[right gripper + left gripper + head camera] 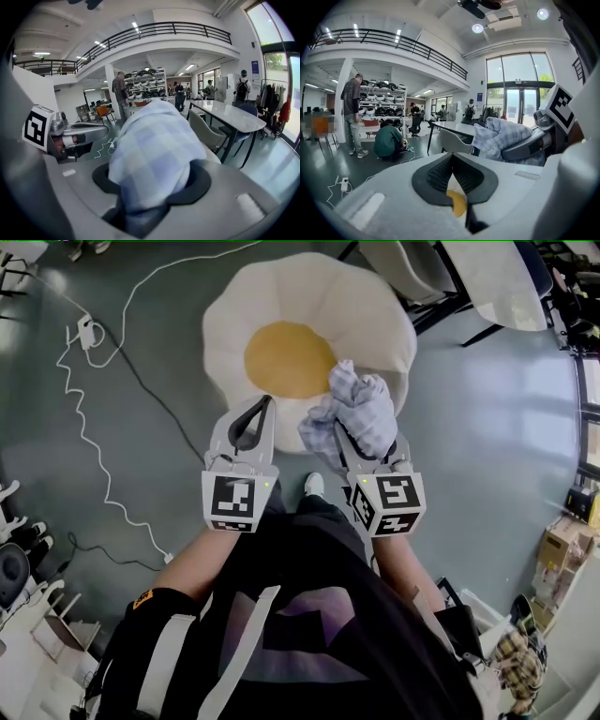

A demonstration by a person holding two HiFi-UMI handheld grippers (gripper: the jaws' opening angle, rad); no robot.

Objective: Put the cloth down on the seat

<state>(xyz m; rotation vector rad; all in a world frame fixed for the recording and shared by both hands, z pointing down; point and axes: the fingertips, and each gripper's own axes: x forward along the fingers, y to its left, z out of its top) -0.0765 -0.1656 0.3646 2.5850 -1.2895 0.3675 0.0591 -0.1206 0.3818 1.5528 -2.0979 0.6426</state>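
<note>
While left tongs (451, 157) shut, right tongs (151, 187) clamped on cloth (154, 145).

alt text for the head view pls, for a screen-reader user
Seen from above, the right gripper holds a bunched blue-checked cloth that overlaps the near edge of a round white seat with a yellow centre. The left gripper hangs beside it, jaws together and empty, above a grey floor.

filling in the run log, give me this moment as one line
right gripper shut on cloth | left gripper shut, empty | cloth bunched, held above egg-shaped seat | not yet put down
</note>
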